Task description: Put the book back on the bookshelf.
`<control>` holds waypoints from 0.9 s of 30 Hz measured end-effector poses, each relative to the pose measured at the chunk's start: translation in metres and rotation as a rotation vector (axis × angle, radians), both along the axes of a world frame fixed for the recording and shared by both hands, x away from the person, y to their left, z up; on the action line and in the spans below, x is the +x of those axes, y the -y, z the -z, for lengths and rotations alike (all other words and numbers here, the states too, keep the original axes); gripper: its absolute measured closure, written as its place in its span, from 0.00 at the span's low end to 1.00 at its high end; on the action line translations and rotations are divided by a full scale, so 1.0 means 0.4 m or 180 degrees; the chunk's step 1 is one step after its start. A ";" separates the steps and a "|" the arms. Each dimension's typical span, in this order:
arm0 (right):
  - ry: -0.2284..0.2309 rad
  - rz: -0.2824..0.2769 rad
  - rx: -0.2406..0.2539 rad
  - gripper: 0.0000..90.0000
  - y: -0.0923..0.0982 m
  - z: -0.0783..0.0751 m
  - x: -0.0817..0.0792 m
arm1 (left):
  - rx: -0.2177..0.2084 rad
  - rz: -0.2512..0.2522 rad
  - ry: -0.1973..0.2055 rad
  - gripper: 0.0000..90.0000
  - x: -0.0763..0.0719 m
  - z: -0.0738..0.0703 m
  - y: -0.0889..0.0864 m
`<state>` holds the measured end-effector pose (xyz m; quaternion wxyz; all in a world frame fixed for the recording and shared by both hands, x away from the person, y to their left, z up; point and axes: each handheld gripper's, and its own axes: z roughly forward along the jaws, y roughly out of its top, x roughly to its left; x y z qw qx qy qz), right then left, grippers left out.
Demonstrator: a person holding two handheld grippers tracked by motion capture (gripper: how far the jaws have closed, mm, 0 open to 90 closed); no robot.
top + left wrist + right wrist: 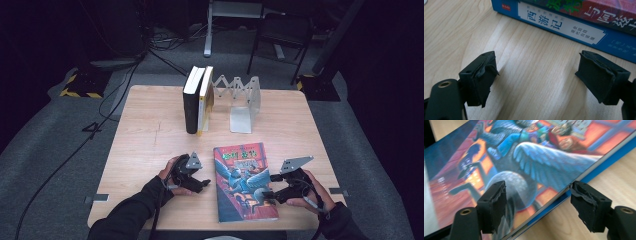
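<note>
A colourful illustrated book (244, 181) lies flat, cover up, on the near part of the wooden tabletop (150, 130), and everything else is placed from it. The left gripper (197, 184) rests on the tabletop just to the left of the book, held in the person's left hand (172, 175). In the left gripper view its jaws stand wide apart over bare wood, with nothing between them, and the book's blue spine (564, 25) with its white label of printed characters lies just beyond them.

The right gripper (270, 192) sits at the book's right edge, held in the right hand (312, 195). In the right gripper view its jaws are open and straddle that edge: one pad hangs over the painted cover (524, 157), the other over the wood beside the book, and neither pad presses on it.

Beyond the book, toward the far side of the tabletop, two books (198, 99) stand upright side by side, a dark one and a yellow-edged one. To their right, also beyond the flat book, stands a metal expanding bookend (242, 100), its accordion links stretched between the upright books and its end plate.
</note>
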<state>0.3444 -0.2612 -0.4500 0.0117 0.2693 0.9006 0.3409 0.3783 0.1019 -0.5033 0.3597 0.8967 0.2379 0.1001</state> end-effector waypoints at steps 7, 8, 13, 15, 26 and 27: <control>0.0096 -0.0104 0.0053 0.30 -0.012 0.005 0.009 | -0.0015 -0.0035 -0.0062 0.18 0.024 0.000 0.006; 0.0105 -0.0123 0.0043 0.30 -0.024 0.004 0.010 | -0.0019 -0.0070 -0.0047 0.19 0.034 0.000 0.010; 0.0183 -0.0150 0.0107 0.35 -0.049 0.007 0.013 | -0.0036 -0.0102 -0.0063 0.20 0.055 0.000 0.006; 0.0274 -0.0180 0.0093 0.38 -0.055 0.001 0.011 | -0.0067 -0.0149 -0.0069 0.23 0.060 -0.001 0.001; 0.0316 -0.0307 0.0201 0.44 -0.091 -0.005 0.032 | -0.0052 -0.0144 -0.0071 0.23 0.074 -0.001 0.004; 0.0321 -0.0311 0.0168 0.44 -0.091 -0.010 0.032 | -0.0031 -0.0147 -0.0063 0.23 0.073 -0.002 0.004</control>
